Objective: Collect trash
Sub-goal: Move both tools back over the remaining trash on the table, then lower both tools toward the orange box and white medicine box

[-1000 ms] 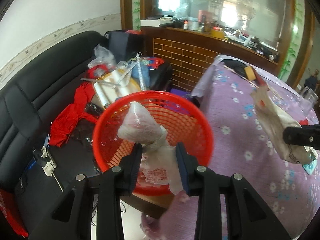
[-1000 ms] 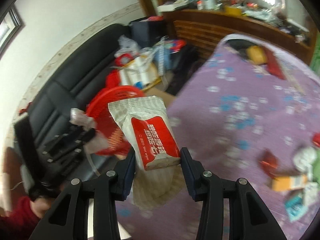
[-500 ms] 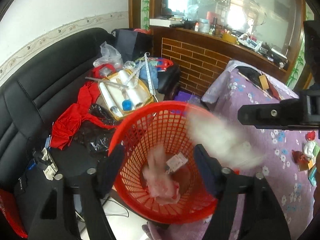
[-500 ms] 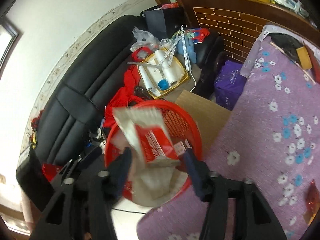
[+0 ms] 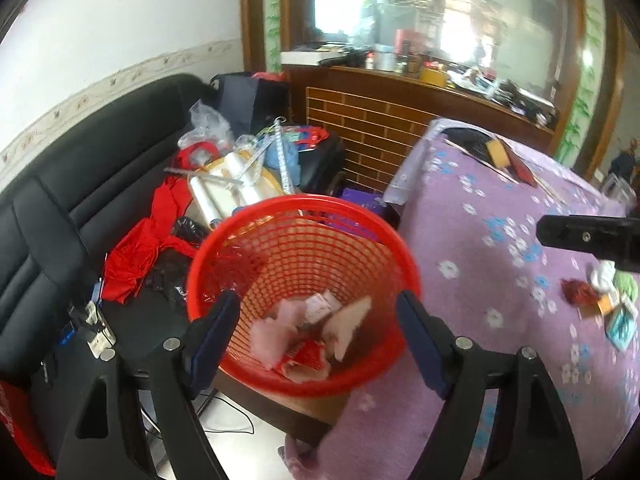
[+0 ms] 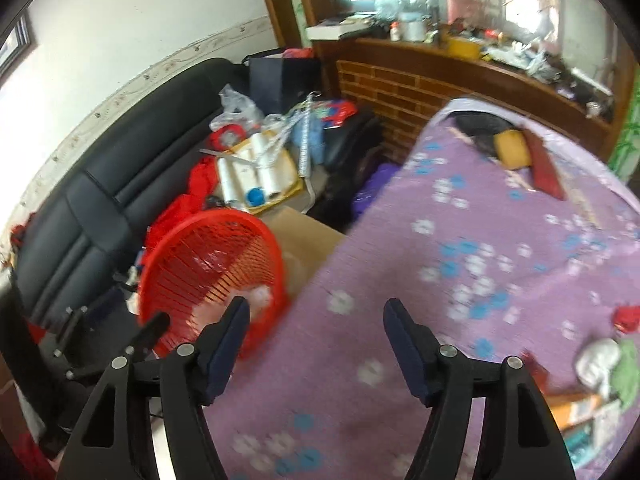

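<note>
Left gripper (image 5: pixel 318 334) hangs over the red basket (image 5: pixel 400 248), lower centre of the left wrist view. Jaws spread and still widening, nothing between the pads; only the basket's inside shows through the gap. Wrappers (image 5: pixel 310 336) lie in a crumpled heap at the basket bottom: pink plastic, a pale packet, a red-printed scrap.

Right gripper (image 6: pixel 316 330) is over the purple flowered tablecloth (image 6: pixel 460 208), lower centre of its view. Jaws also opening, empty. Basket sits at the frame's lower left, just off the table edge. The picture is smeared with motion.

More trash (image 6: pixel 600 372) is left at the right edge of the frame: a white wad, something green, an orange packet, a red scrap, bunched close together.

Risks, as I judge them:
- Basket looks perched on a low stand by the table edge; a knock from either gripper could tip it.
- Bunched pieces: a pinch may take two, or push one aside.
- Thin wrappers lie flat on cloth; pads could snag the tablecloth and drag it.
- Grippers work close together near the basket, so they could collide.
</note>
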A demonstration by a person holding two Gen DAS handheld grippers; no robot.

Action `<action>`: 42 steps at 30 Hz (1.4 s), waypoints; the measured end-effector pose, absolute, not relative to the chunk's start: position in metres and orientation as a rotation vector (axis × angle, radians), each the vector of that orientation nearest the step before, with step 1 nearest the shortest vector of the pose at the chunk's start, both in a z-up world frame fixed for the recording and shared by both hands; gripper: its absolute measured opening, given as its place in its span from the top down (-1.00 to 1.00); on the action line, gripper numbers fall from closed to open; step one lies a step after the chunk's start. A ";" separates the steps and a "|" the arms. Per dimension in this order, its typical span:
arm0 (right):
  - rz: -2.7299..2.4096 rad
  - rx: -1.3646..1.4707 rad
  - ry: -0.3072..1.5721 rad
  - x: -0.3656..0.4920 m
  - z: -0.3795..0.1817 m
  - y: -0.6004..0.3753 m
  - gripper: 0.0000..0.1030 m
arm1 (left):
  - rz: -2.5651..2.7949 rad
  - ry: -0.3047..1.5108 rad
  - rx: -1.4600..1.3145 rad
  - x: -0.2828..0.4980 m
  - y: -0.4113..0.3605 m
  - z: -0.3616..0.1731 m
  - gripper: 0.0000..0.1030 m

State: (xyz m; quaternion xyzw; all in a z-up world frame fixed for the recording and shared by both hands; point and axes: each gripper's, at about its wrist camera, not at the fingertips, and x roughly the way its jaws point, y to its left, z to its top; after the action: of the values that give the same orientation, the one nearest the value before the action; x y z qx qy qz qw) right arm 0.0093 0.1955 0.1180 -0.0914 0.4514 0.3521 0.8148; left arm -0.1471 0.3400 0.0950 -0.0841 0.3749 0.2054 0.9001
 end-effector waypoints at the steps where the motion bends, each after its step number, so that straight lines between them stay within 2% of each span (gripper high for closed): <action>1: 0.737 -0.205 0.952 0.004 0.118 0.184 -0.47 | 0.417 0.779 -0.170 -0.148 0.333 0.095 -0.54; 23: 0.375 -0.121 0.917 -0.052 0.118 -0.078 -0.47 | 0.072 0.751 0.046 -0.132 0.110 0.124 -0.54; 42: 0.182 -0.027 0.873 -0.065 0.136 -0.200 -0.48 | -0.129 0.730 0.157 -0.102 -0.006 0.133 -0.54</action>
State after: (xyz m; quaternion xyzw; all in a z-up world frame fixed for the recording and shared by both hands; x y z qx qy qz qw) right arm -0.0653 -0.2001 0.1358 -0.0131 0.4223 0.0881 0.9021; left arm -0.1018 -0.0056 0.1329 0.0765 0.3564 -0.0629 0.9291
